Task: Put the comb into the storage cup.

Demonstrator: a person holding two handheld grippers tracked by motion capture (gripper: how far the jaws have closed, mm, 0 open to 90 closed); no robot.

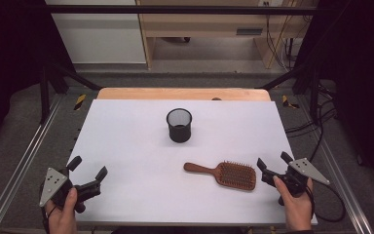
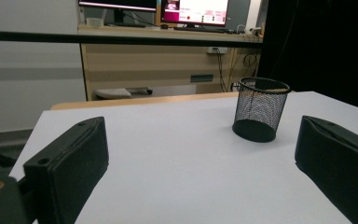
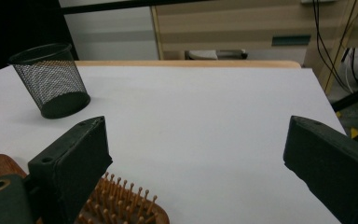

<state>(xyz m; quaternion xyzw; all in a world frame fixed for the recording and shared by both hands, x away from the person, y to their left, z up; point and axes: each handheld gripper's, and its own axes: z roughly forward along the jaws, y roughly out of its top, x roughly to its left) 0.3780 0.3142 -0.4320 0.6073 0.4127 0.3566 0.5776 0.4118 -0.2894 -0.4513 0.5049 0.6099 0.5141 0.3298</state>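
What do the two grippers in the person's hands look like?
Both the left gripper and the right gripper are black, each with two blocky jaws and a grey three-cornered plate on top. A black cable trails from the right gripper.

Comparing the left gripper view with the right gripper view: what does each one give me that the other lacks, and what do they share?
Left gripper view: monitors on the far desk, and no hairbrush. Right gripper view: the wooden hairbrush lying bristles up, just beside that hand-held gripper's left jaw. Both: the upright black mesh cup on the white table, each with its own open jaws and nothing between them.
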